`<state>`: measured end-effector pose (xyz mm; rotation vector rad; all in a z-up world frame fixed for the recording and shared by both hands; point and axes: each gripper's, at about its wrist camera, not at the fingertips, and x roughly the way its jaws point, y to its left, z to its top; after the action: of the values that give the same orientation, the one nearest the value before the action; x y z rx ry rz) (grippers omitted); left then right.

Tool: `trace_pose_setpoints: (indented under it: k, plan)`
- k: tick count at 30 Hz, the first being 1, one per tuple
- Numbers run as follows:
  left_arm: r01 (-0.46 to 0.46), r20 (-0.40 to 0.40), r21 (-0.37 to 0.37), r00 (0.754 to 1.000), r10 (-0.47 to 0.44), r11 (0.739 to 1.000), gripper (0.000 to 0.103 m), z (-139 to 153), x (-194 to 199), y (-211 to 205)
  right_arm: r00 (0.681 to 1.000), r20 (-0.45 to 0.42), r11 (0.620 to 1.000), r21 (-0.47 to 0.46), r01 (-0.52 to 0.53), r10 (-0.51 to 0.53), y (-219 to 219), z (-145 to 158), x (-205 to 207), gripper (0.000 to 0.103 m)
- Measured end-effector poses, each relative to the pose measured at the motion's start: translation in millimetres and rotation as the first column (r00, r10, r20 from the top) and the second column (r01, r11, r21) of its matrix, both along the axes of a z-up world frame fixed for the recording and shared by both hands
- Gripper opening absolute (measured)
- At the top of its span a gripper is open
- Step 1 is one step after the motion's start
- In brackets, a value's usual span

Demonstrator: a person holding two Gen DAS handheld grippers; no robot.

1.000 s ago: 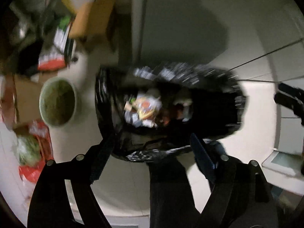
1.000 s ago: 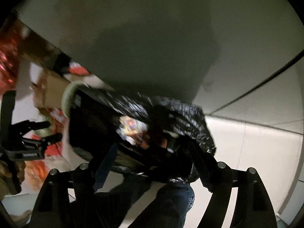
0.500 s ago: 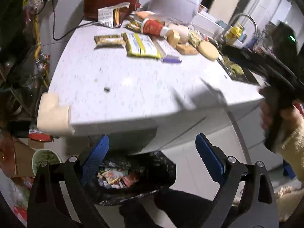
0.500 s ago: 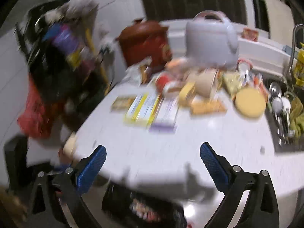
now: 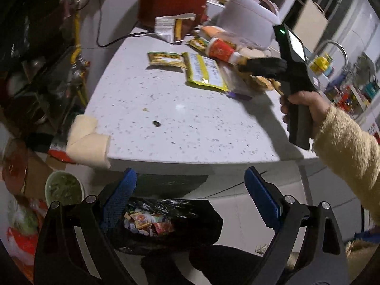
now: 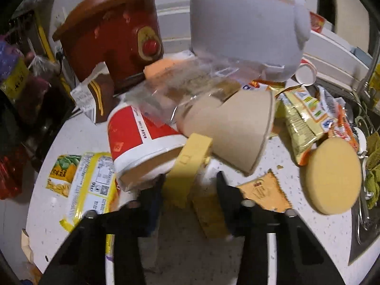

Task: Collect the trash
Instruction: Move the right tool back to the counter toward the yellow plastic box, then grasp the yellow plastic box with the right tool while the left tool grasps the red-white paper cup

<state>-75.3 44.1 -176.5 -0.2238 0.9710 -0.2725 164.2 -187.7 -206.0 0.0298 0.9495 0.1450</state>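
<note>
**tidy_tom:** So, where's everything at, left to right?

**binwatch:** Left wrist view first. Lower left, a green bowl (image 5: 63, 187) sits on the floor. Just right of it, bottom centre, the black trash bag (image 5: 204, 223) stands open below the counter (image 5: 190, 123) edge, with colourful wrappers inside. The left gripper (image 5: 190, 173) hangs above the bag, fingers spread wide apart with nothing between them. Up on the counter, a flat yellow packet (image 5: 204, 71) lies in the middle of the frame, with a red pot (image 5: 171, 0) and a white cooker (image 5: 247, 16) in the upper part. At the right edge, the right hand (image 5: 301, 104) in a fuzzy cream sleeve (image 5: 344, 147) is over the heap of wrappers.

**tidy_tom:** And the other camera?

**binwatch:** Same heap, close up. The red pot is upper left, the yellow packet lower left. Next comes a red-and-white cup (image 6: 142, 142) on its side, then a beige cup (image 6: 232, 128), also tipped over, with clear plastic draped above both. The cooker fills the top centre. Right of that are more snack wrappers (image 6: 306, 116) and a round tan lid (image 6: 332, 175), with the sink (image 6: 363, 213) at the far right.

**tidy_tom:** Is the right one grabbing anything?

**binwatch:** The right gripper (image 6: 190, 177), bottom centre, has just been closing. Its fingers are narrowed around a yellow strip (image 6: 187, 166) that leans against the red-and-white cup. It's blurry there, so I can't tell if the pads actually pinch it.
</note>
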Motion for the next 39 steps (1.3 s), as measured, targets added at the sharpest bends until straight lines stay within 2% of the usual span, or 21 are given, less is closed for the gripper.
trace_pose_setpoints:
  k: [1, 6, 9, 12, 15, 17, 20, 24, 27, 28, 30, 32, 35, 39]
  plan:
    - [-0.011, 0.001, -0.002, 1.000, 0.011, 1.000, 0.090, 0.5, 2.5, 1.8, 1.000, -0.002, 1.000, -0.006, 0.004, -0.004, -0.7, 0.6, -0.5, 0.018]
    - [-0.015, 0.039, 0.025, 0.999, 0.014, 1.000, 0.090, 9.4, 27.6, -1.0, 1.000, 0.018, 0.998, 0.060, -0.009, 0.008, -16.7, 17.9, -21.2, 0.018]
    - [0.021, 0.084, 0.065, 0.996, -0.026, 0.998, 0.090, 16.7, 58.3, -13.2, 0.999, 0.042, 0.993, 0.118, -0.003, -0.002, -33.5, 36.2, -43.0, 0.018]
    - [0.102, 0.131, 0.140, 0.984, -0.121, 0.985, 0.090, 21.5, 99.5, -34.8, 0.997, 0.073, 0.985, 0.174, -0.001, -0.012, -51.5, 50.5, -66.4, 0.018]
    - [0.263, 0.175, 0.182, 0.939, -0.295, 0.947, 0.090, 24.3, 147.7, -61.4, 0.997, 0.074, 0.978, 0.208, 0.012, -0.028, -68.0, 57.7, -87.3, 0.018]
    - [0.331, 0.161, 0.182, 0.919, -0.360, 0.926, 0.089, 23.3, 175.9, -71.5, 0.997, 0.067, 0.973, 0.227, 0.026, -0.042, -77.5, 58.8, -99.5, 0.018]
    - [0.375, 0.119, 0.170, 0.910, -0.397, 0.911, 0.087, 19.2, 212.6, -77.9, 0.996, 0.070, 0.971, 0.237, 0.034, -0.052, -86.3, 59.7, -115.0, 0.018]
    - [0.438, 0.051, 0.148, 0.892, -0.449, 0.887, 0.087, 8.9, 242.3, -86.4, 0.996, 0.059, 0.965, 0.255, 0.054, -0.071, -94.3, 57.1, -127.7, 0.018]
    - [0.480, 0.000, 0.216, 0.871, -0.492, 0.850, 0.087, -3.8, 256.2, -101.1, 0.995, 0.052, 0.963, 0.262, 0.068, -0.085, -99.2, 54.4, -132.5, 0.018]
    - [0.482, -0.010, 0.228, 0.870, -0.493, 0.846, 0.087, -6.7, 261.2, -103.0, 0.995, 0.049, 0.962, 0.263, 0.072, -0.088, -100.3, 53.5, -132.8, 0.018]
    - [0.487, -0.030, 0.216, 0.869, -0.493, 0.846, 0.087, -11.6, 271.0, -105.2, 0.995, 0.047, 0.960, 0.270, 0.075, -0.091, -101.8, 52.4, -134.4, 0.018]
    - [0.490, -0.031, 0.201, 0.869, -0.494, 0.849, 0.080, -12.4, 276.8, -107.6, 0.995, 0.045, 0.961, 0.267, 0.077, -0.092, -101.9, 51.3, -134.9, 0.018]
    - [0.481, -0.021, 0.202, 0.873, -0.487, 0.853, 0.079, -10.9, 276.4, -109.1, 0.995, 0.038, 0.960, 0.270, 0.079, -0.092, -101.6, 49.1, -134.0, 0.018]
    - [0.459, 0.008, 0.166, 0.885, -0.466, 0.873, 0.079, -5.4, 271.8, -100.2, 0.995, 0.037, 0.958, 0.276, 0.078, -0.092, -100.8, 48.5, -134.8, 0.018]
